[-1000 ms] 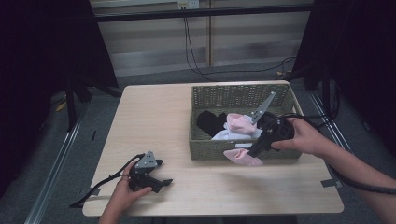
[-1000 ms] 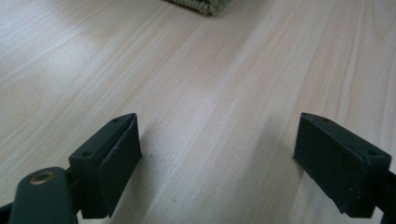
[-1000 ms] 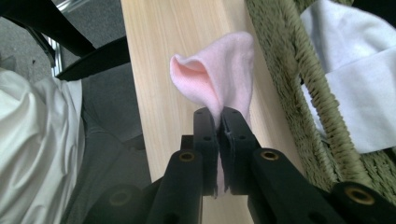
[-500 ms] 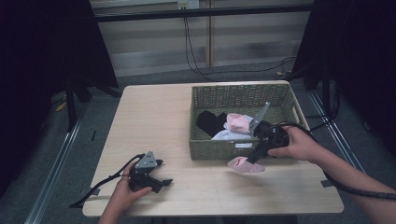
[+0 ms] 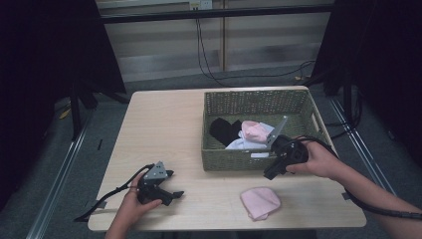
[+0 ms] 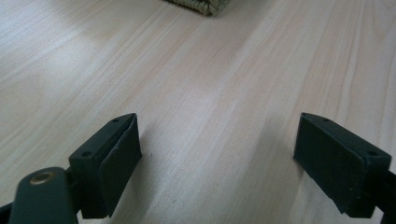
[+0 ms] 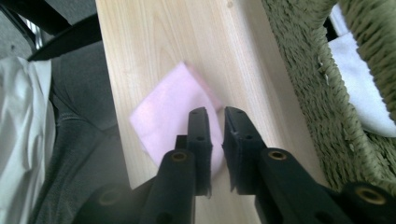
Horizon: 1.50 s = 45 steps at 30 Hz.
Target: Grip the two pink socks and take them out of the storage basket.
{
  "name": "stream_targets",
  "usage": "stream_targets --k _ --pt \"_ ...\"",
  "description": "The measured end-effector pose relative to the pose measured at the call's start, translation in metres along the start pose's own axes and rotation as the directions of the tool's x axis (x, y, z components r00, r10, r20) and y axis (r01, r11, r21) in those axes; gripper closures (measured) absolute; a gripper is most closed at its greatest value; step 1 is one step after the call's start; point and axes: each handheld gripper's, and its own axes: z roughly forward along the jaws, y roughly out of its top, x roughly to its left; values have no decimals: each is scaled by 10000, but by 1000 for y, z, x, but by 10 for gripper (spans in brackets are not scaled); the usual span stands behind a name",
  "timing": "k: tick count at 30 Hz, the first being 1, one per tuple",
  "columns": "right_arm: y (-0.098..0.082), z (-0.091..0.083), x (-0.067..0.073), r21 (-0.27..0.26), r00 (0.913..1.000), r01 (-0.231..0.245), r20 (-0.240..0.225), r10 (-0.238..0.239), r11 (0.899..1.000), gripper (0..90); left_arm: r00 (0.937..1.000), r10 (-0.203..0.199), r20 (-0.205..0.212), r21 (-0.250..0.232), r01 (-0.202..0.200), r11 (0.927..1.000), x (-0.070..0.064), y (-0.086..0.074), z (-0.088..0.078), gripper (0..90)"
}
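One pink cloth (image 5: 260, 202) lies flat on the table (image 5: 164, 129) near its front edge, out of the basket (image 5: 254, 102), where black, white and pink pieces remain. Our right gripper (image 5: 271, 172) hovers above it, jaws nearly closed and empty; our left gripper (image 5: 171, 194) rests wide apart on bare wood, so most sorting seems left

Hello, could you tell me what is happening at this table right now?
A person holds a gripper in each hand at a wooden table. The right gripper hovers in front of a wicker basket holding black, white and pink cloths, its jaws nearly together and empty. A folded pink cloth lies on the table near the front edge. The left gripper rests on the table, jaws wide open.
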Motion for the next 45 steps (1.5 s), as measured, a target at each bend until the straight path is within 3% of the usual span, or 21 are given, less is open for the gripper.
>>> stream_targets --k 9,13,20,28,37,45 --pt "6 -25 2 -799 9999 -135 78 142 9967 648 10000 1 2 -4 -1 10000 0 0 0 139" --pt "13 -43 -3 -1085 9990 -111 420 158 9940 586 10000 5 -4 -10 -5 10000 0 0 0 140" --pt "29 -60 -25 -1638 9892 -583 1234 791 9848 504 10000 33 -4 10 -33 10000 0 0 0 140" --pt "38 -43 -66 -1522 9659 -1312 2029 1609 9796 421 10000 42 9 46 -42 10000 0 0 0 140" --pt "38 -17 -104 -1170 9429 -1928 2528 2170 9742 438 10000 36 21 37 -37 10000 0 0 0 140" --pt "44 2 -120 -837 9374 -1919 2793 2079 9778 443 10000 32 23 29 -32 10000 0 0 0 140"
